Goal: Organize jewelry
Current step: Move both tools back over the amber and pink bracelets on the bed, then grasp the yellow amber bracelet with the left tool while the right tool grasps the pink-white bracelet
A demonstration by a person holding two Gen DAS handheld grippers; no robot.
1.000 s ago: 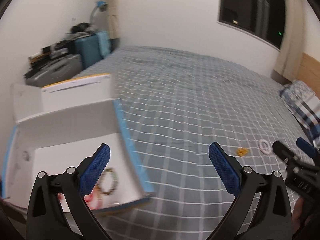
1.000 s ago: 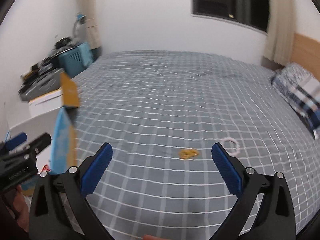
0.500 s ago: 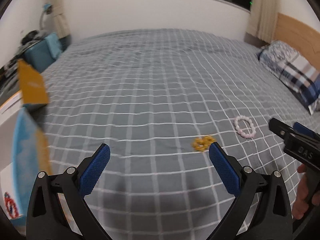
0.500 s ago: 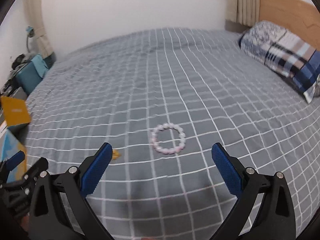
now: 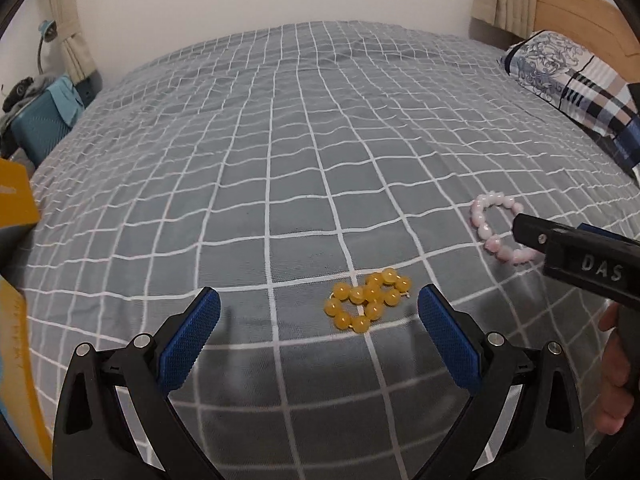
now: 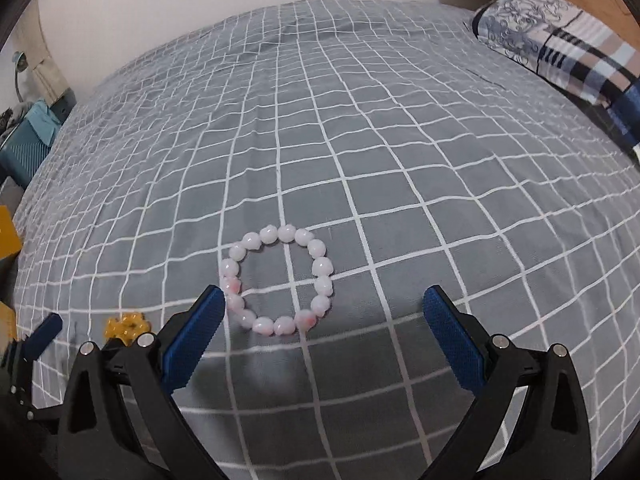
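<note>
Two hand-held grippers hover over a bed [image 5: 280,152] covered in a grey quilt with a white grid, where two beaded bracelets lie loose. The left gripper [image 5: 319,312] has its blue-padded jaws spread wide and holds nothing; a yellow bead bracelet [image 5: 368,299], bunched into a small heap, rests on the quilt between the fingertips, nearer the right-hand pad at about 1 o'clock from the midpoint. In the same view a pale pink bead bracelet [image 5: 486,228] lies at 2 o'clock, partly covered by the black body of the right gripper, which enters from the 3 o'clock edge with a person's hand [image 5: 612,376] on its grip.

Seen from the right wrist, the right gripper [image 6: 324,312] is likewise wide apart and empty. The pink bracelet [image 6: 320,268] lies as an open ring flat on the quilt, just ahead of the fingertips and close by the left-hand pad, at roughly 11 o'clock. The yellow bracelet [image 6: 128,323] shows at 9 o'clock, beside a blue tip of the left gripper. A patterned pillow [image 6: 560,40] sits at 2 o'clock by the wooden headboard [image 5: 580,12]; a teal suitcase [image 5: 36,128] stands off the bed at 10 o'clock.
</note>
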